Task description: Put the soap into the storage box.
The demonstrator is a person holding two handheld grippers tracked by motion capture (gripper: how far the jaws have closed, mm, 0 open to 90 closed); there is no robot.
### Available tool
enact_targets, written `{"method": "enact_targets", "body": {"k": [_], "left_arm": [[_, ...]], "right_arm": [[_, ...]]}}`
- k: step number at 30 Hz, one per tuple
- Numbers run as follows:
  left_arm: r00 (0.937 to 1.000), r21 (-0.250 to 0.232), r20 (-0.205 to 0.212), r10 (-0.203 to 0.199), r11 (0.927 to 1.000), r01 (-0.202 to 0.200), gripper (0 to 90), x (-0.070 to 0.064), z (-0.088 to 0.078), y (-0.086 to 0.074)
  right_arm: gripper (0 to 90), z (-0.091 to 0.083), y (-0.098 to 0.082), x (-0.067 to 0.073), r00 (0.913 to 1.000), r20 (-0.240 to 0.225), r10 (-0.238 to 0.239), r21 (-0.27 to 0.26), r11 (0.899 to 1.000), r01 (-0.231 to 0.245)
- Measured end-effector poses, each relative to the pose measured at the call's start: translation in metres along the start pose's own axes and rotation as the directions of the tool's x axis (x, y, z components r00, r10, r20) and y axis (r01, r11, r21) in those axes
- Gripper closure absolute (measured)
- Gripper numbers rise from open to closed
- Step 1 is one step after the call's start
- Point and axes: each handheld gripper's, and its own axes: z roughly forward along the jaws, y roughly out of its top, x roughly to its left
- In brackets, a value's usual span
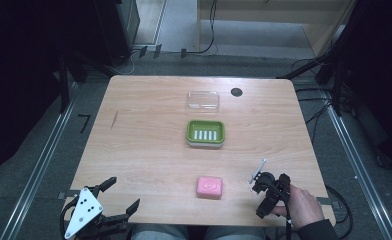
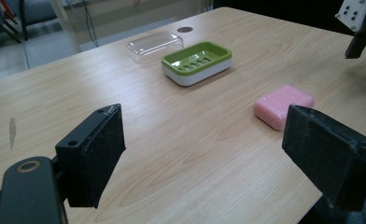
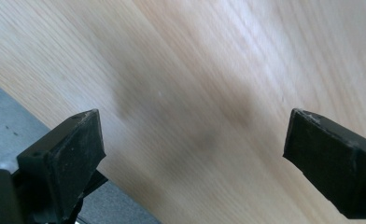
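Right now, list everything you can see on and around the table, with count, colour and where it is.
soap bar: one, pink, near edge of table, centre.
soap dish: one, green with white base, table centre, empty.
clear lid: one, transparent, just beyond the dish.
round hole: one, dark, far side, right of the lid.
table: one, light wood.
cables: several, black, on the floor beyond the table.
left tongs: one, black, grey plate on top, near-left corner, open.
right tongs: one, black, near-right, open.
hand: one, holding the right tongs.
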Motion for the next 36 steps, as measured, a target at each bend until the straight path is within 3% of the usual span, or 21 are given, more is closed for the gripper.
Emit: {"method": "enact_targets", "body": {"k": [9, 17, 28, 36], "left_arm": [[1.0000, 0.000, -0.005, 0.003, 1.0000, -0.003, 13.9, -0.001, 0.000, 0.000], [1.0000, 0.001, -0.007, 0.006, 1.0000, -0.006, 14.0, -0.001, -0.001, 0.000], [0.9999, 0.004, -0.008, 0.008, 1.0000, -0.008, 13.9, -0.001, -0.001, 0.000], [1.0000, 0.003, -0.007, 0.006, 1.0000, -0.006, 13.9, -0.001, -0.002, -0.001]], "right_arm": [[5.4, -0.004, 0.023, 0.008, 0.9966, -0.016, -0.081, -0.039, 0.996, 0.081], [5.4, -0.009, 0.039, 0.011, 0.9936, -0.021, -0.111, -0.063, 0.992, 0.109], [5.4, -0.011, 0.055, 0.016, 0.9854, -0.020, -0.169, -0.065, 0.984, 0.168], [5.4, -0.013, 0.071, 0.025, 0.9736, -0.017, -0.228, -0.074, 0.971, 0.226]]}}
